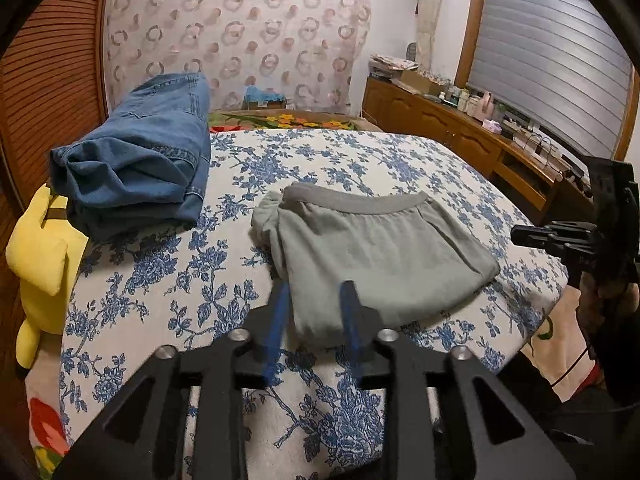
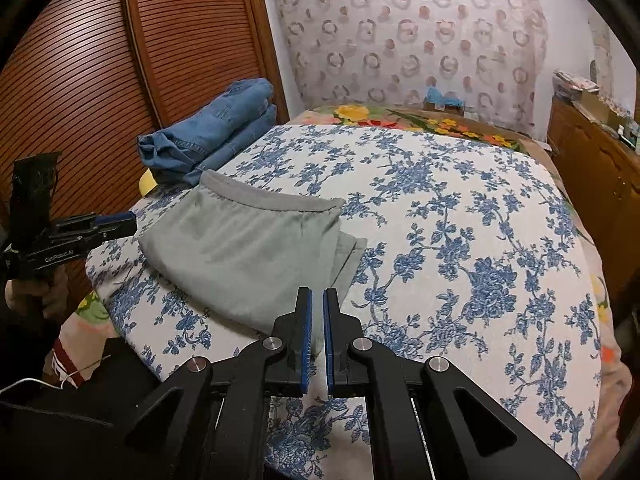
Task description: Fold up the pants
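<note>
The grey pants (image 1: 380, 248) (image 2: 248, 252) lie folded into a compact packet on the blue-flowered bedspread (image 1: 360, 152), waistband at the far side. My left gripper (image 1: 314, 292) is open at the packet's near left corner; the cloth edge shows between its blue fingers, and the pads are not pressing on it. In the right wrist view the left gripper (image 2: 132, 220) sits at the packet's left edge. My right gripper (image 2: 318, 294) is shut, with nothing held, just above the near right corner. From the left wrist view the right gripper (image 1: 514, 236) hovers off the packet's right side.
Folded blue jeans (image 1: 140, 160) (image 2: 216, 136) are stacked at the bed's far left. A yellow plush toy (image 1: 40, 248) sits by the left edge. A slatted wooden door (image 2: 100, 60) is on the left and a cluttered wooden dresser (image 1: 460, 132) on the right.
</note>
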The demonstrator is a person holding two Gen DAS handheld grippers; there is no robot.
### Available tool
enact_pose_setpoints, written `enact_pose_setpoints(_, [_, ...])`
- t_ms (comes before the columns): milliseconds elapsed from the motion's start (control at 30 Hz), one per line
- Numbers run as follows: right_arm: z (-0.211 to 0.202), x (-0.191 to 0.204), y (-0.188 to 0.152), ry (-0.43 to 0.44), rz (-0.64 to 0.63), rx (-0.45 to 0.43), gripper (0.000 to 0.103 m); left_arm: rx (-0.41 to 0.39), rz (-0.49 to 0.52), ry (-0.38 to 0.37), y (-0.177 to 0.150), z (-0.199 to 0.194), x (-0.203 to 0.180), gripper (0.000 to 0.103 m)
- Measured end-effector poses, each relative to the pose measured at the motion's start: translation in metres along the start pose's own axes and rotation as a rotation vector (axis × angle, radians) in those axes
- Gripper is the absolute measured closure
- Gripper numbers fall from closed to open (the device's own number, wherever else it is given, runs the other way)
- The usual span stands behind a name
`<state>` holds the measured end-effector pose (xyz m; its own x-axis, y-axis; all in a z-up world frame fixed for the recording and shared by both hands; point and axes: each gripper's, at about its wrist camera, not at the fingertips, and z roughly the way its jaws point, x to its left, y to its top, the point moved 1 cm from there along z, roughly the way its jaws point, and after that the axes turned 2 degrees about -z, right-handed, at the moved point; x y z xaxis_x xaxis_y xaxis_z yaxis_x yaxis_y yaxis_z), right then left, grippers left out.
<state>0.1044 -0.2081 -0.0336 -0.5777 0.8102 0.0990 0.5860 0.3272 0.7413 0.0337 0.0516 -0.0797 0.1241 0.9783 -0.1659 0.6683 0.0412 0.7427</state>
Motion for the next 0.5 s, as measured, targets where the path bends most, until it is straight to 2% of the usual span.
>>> enact_pose_setpoints(67, [0.002, 0.0, 0.001, -0.008, -0.002, 0.0, 0.099, 0.0, -0.004, 0.004, 0.001, 0.002, 0.001, 0.054])
enact_pose_setpoints(133, [0.005, 0.0, 0.001, -0.012, -0.002, 0.003, 0.099, 0.02, -0.003, 0.001, 0.002, 0.008, 0.001, 0.047])
enact_pose_setpoints(200, [0.01, 0.0, 0.003, -0.015, 0.0, 0.005, 0.099, 0.021, -0.011, 0.002, 0.003, 0.013, 0.002, 0.025])
enact_pose_setpoints(267, [0.015, 0.0, 0.006, -0.016, 0.004, 0.008, 0.093, 0.026, -0.023, -0.008, 0.005, 0.017, 0.003, 0.023])
enact_pose_setpoints(333, [0.023, 0.0, 0.008, -0.024, 0.005, 0.017, 0.078, 0.03, -0.036, -0.006, 0.009, 0.023, 0.005, 0.023])
enact_pose_setpoints(367, [0.027, 0.0, 0.01, -0.028, 0.003, 0.024, 0.076, 0.027, -0.04, -0.004, 0.011, 0.025, 0.006, 0.023])
enact_pose_setpoints(433, [0.036, -0.001, 0.013, -0.04, 0.006, 0.035, 0.063, 0.03, -0.043, 0.002, 0.016, 0.031, 0.008, 0.023])
enact_pose_setpoints(500, [0.045, -0.003, 0.016, -0.043, 0.014, 0.044, 0.056, 0.031, -0.041, 0.004, 0.02, 0.036, 0.008, 0.023])
